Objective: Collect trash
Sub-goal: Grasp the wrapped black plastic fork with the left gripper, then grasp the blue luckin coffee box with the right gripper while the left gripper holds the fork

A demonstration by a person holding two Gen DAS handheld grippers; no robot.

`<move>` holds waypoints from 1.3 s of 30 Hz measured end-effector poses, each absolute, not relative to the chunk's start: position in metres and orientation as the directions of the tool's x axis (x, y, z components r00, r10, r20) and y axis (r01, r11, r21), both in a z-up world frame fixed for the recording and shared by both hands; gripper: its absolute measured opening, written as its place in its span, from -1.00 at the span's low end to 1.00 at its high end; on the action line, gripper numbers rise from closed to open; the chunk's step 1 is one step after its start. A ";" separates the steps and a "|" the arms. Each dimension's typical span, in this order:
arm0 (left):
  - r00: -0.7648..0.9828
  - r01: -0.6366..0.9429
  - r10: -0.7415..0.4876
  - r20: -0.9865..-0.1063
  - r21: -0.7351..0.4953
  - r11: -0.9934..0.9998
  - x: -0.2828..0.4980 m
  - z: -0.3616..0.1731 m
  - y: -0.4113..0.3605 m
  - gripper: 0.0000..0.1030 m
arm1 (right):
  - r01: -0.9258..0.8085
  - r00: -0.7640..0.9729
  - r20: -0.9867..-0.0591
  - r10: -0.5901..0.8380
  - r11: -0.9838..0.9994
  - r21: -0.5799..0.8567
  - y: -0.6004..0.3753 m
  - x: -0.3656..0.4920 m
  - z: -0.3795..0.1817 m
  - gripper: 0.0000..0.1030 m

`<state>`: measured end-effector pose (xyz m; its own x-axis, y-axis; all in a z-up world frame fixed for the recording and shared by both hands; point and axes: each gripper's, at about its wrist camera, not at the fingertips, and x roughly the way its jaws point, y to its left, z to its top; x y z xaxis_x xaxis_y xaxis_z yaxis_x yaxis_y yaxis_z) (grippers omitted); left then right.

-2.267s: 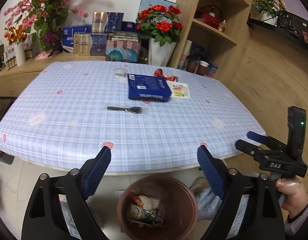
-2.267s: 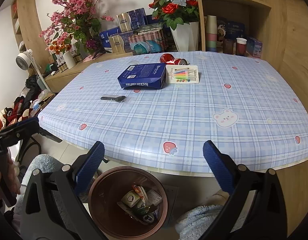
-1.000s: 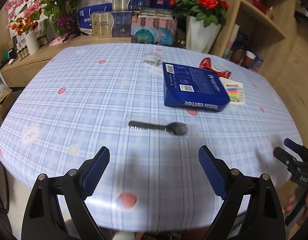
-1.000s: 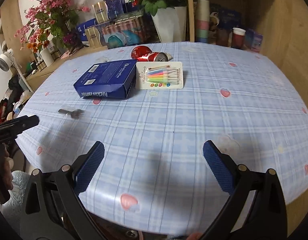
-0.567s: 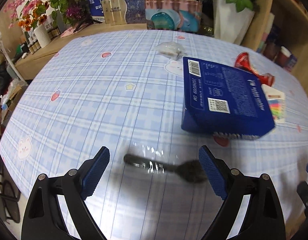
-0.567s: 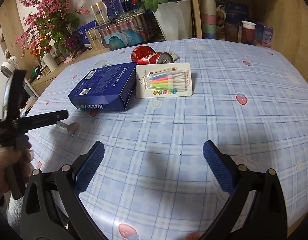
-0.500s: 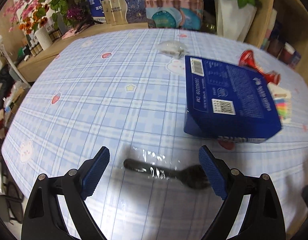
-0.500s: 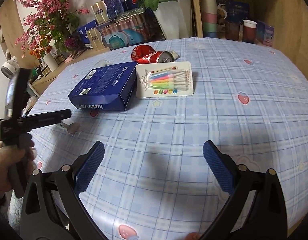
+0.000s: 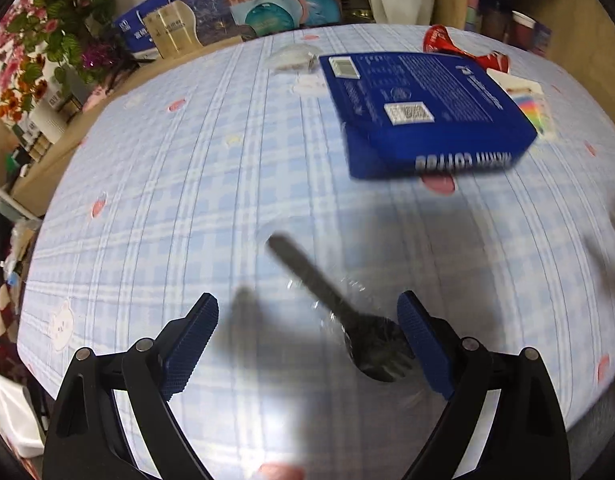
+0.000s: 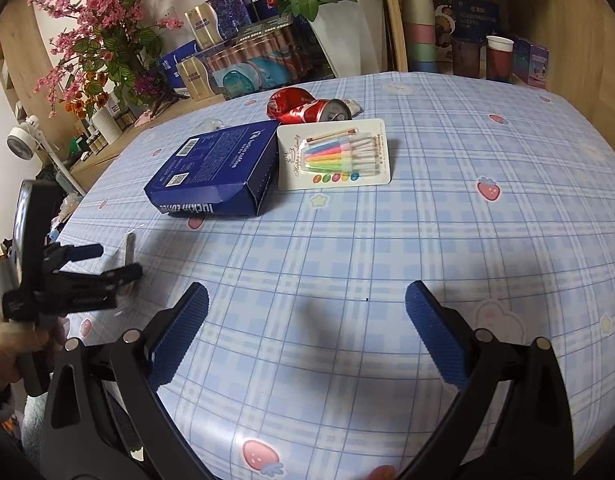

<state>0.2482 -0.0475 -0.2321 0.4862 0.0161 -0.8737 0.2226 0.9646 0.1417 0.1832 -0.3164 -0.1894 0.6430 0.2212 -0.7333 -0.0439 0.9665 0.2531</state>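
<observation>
The blue box [image 10: 223,168] reads "luckin coffee"; beside it lie a candle card [image 10: 335,156] and a crushed can [image 10: 307,110]. Left gripper [image 9: 307,340], jaws spread, straddles the wrapped black spork [image 9: 339,308] on the table [image 10: 467,220]; right gripper [image 10: 307,332] hangs released

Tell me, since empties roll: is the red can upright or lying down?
Lying down: the red can rests on its side, crushed, its top end facing sideways.
</observation>
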 end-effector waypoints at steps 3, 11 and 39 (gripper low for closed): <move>0.469 0.207 -0.009 -0.883 0.100 0.973 0.244 -0.233 -0.033 0.73 | -0.045 0.641 -0.734 0.225 0.966 0.256 -0.315 0.182 -0.190 0.89; 0.459 0.157 -0.050 -0.887 0.026 0.987 0.241 -0.236 -0.028 0.65 | -0.061 0.619 -0.757 0.210 0.974 0.220 -0.306 0.184 -0.191 0.89; 0.612 0.081 -0.234 -0.756 -0.234 0.969 0.244 -0.187 0.050 -0.81 | -0.473 0.688 -0.706 -0.166 0.636 -0.610 -0.118 0.290 -0.211 0.48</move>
<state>0.2441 0.0496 -0.1868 0.6121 -0.2335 -0.7555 0.0814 0.9689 -0.2336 0.2900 -0.1179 -0.2114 0.6881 -0.1657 -0.7064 -0.4728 0.6362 -0.6097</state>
